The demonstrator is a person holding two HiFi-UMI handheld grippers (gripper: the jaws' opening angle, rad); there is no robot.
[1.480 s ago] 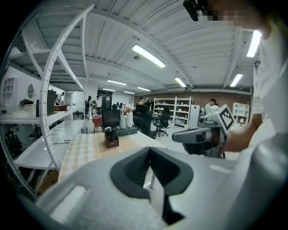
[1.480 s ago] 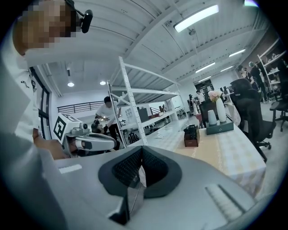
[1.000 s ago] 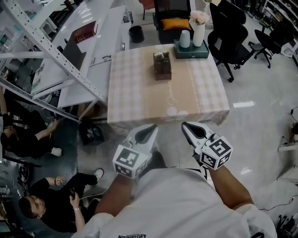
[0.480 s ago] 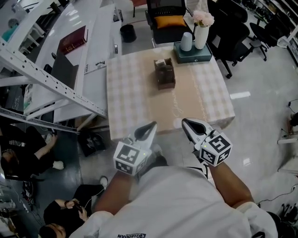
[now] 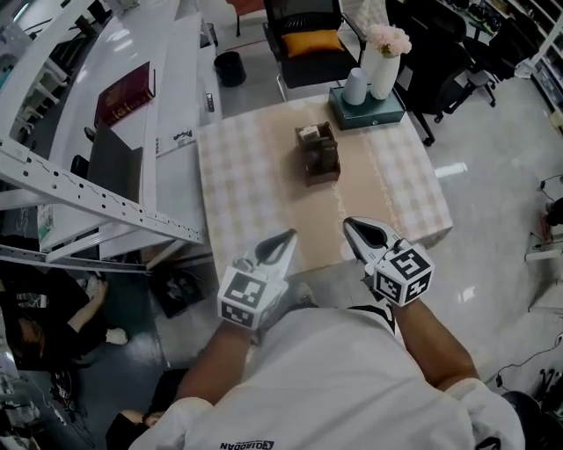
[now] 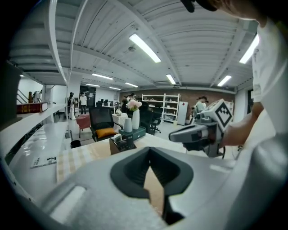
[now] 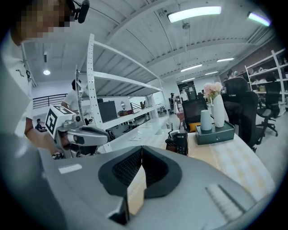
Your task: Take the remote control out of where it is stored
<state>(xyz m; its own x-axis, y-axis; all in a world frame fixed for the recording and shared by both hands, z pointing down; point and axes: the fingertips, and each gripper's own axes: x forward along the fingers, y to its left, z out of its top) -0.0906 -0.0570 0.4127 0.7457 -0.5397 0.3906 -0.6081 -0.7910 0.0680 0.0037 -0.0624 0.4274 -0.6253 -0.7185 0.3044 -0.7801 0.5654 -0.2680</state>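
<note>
floor [image 5: 493, 202]: glossy grey | table [image 5: 237, 176]: checked cloth | chair [image 5: 299, 13]: black, orange cushion | rack [image 5: 88, 189]: white steel | lights [image 6: 145, 47]: ceiling strips

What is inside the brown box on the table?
A black remote control stands in the brown box, beside something pale. Their lower parts are hidden by its walls.

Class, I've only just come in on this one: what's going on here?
A person stands in front of a table with a checked cloth, holding a two-jaw gripper in each hand. The left gripper and the right gripper are both shut and empty, touching nothing. The remote control stands in a brown organiser box mid-table, not yet taken out. A vase of flowers sits at the far edge.
</note>
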